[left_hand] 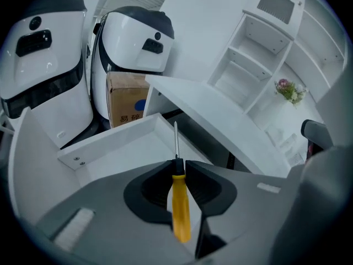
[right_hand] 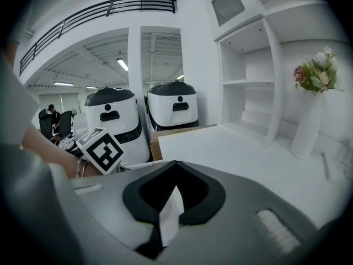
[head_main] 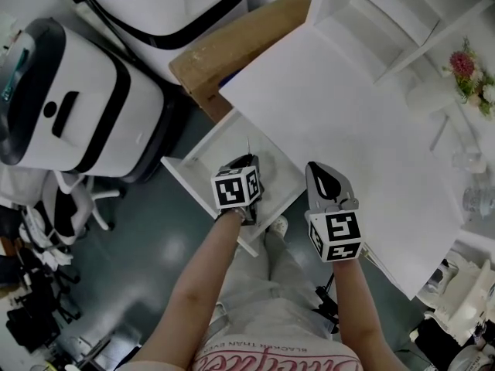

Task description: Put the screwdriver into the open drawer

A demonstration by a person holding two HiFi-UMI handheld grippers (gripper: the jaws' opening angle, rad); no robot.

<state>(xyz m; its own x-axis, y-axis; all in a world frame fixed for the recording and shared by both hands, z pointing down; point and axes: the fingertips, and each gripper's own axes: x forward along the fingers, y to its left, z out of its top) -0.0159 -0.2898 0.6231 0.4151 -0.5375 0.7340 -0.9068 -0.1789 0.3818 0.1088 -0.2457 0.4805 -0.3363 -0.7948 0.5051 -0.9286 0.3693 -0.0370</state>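
Above the open white drawer under the white table (brown cardboard box behind), the left gripper clamps a yellow-handled screwdriver; the right gripper is closed, empty.

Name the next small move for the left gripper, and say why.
Probably lower the left gripper a little toward the floor of the open drawer, then release. Its jaws are clamped on the screwdriver at the top of its yellow handle, the shaft points into the drawer, and the tool seems not yet to rest there.
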